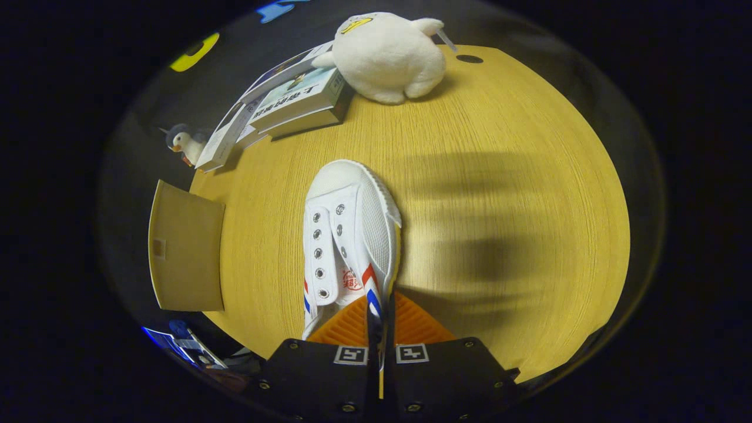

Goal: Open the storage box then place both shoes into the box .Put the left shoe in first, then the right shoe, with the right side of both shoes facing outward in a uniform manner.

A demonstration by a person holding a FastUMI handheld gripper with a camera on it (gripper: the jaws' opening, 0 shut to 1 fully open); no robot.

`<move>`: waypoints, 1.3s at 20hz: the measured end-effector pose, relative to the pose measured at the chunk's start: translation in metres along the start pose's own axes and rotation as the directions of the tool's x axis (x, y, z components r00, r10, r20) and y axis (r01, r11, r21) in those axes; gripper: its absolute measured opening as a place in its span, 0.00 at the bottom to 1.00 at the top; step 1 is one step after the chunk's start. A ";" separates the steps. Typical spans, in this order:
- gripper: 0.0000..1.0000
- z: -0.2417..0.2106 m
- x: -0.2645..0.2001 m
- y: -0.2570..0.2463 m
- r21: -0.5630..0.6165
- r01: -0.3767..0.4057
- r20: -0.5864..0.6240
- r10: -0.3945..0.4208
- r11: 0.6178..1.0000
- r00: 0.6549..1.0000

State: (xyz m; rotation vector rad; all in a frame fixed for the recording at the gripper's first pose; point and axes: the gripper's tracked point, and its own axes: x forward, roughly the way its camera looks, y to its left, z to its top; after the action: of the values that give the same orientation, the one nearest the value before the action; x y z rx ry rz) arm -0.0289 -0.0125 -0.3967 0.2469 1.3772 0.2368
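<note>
At the bottom centre of the frame the gripper [380,320] was clenched on the white shoe [351,235], its jaws drawn nearly together with the shoe's side wall by the collar pinched between them; the ribbed pads [411,323] pressed on either face of that thin canvas wall, which is probably why so narrow a gap was enough to hold it. Gripping by the heel end let the toe point straight away from the jaws, a hold that would make it easy to steer the shoe toe-first or sideways into a box. Whether the sole rested on the desk [499,205] or hung just above it could not be told. The shoe itself was a white canvas sneaker without laces, two rows of metal eyelets running up the middle of the frame, a rounded rubber toe cap at its far end, red and blue stripes on both flanks near the jaws and a small red mark on the tongue. At the left of the frame a tan cardboard flap [188,249] overhung the desk's edge, likely the storage box's lid or side, though the box's inside was not visible. Further up, at upper left, a stack of books [294,100] lay on the desk with a small penguin toy [185,144] just beyond them off the desk's edge, and at the top centre sat a white plush duck [388,56]
</note>
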 end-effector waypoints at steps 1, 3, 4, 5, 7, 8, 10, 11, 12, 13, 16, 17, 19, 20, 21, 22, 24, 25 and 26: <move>0.03 0.001 -0.002 0.002 0.022 -0.010 0.001 0.010 1.000 1.000; 0.03 0.005 -0.010 0.006 0.055 -0.034 0.016 0.033 0.998 0.999; 0.03 0.007 -0.017 0.009 0.068 -0.040 0.024 0.038 0.997 0.999; 0.03 0.008 -0.023 0.013 0.075 -0.045 0.033 0.043 0.996 0.999; 0.03 0.013 -0.034 0.021 0.074 -0.050 0.054 0.046 0.996 0.997; 0.03 0.016 -0.040 0.025 0.063 -0.049 0.064 0.045 0.997 0.997; 0.03 0.021 -0.049 0.037 0.039 -0.047 0.081 0.044 0.998 0.996; 0.03 0.023 -0.055 0.045 0.027 -0.053 0.091 0.050 0.998 0.995; 0.03 0.026 -0.062 0.053 0.017 -0.062 0.102 0.060 0.998 0.993; 0.03 0.029 -0.070 0.063 0.009 -0.071 0.112 0.070 0.997 0.991; 0.03 0.036 -0.089 0.089 -0.022 -0.091 0.126 0.093 0.996 0.988; 0.03 0.038 -0.094 0.097 -0.034 -0.093 0.124 0.096 0.995 0.988; 0.03 0.042 -0.102 0.114 -0.058 -0.100 0.122 0.106 0.993 0.987; 0.03 0.044 -0.106 0.123 -0.070 -0.104 0.123 0.112 0.992 0.986; 0.03 0.046 -0.109 0.132 -0.086 -0.110 0.124 0.120 0.990 0.985; 0.03 0.049 -0.112 0.143 -0.105 -0.116 0.127 0.129 0.988 0.983; 0.03 0.052 -0.116 0.166 -0.146 -0.128 0.126 0.147 0.981 0.981; 0.03 0.054 -0.118 0.178 -0.172 -0.134 0.121 0.156 0.976 0.980; 0.03 0.054 -0.119 0.191 -0.195 -0.141 0.118 0.166 0.971 0.979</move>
State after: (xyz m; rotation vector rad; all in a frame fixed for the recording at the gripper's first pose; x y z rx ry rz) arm -0.0007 0.1308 -0.2168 0.2097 1.1951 0.4680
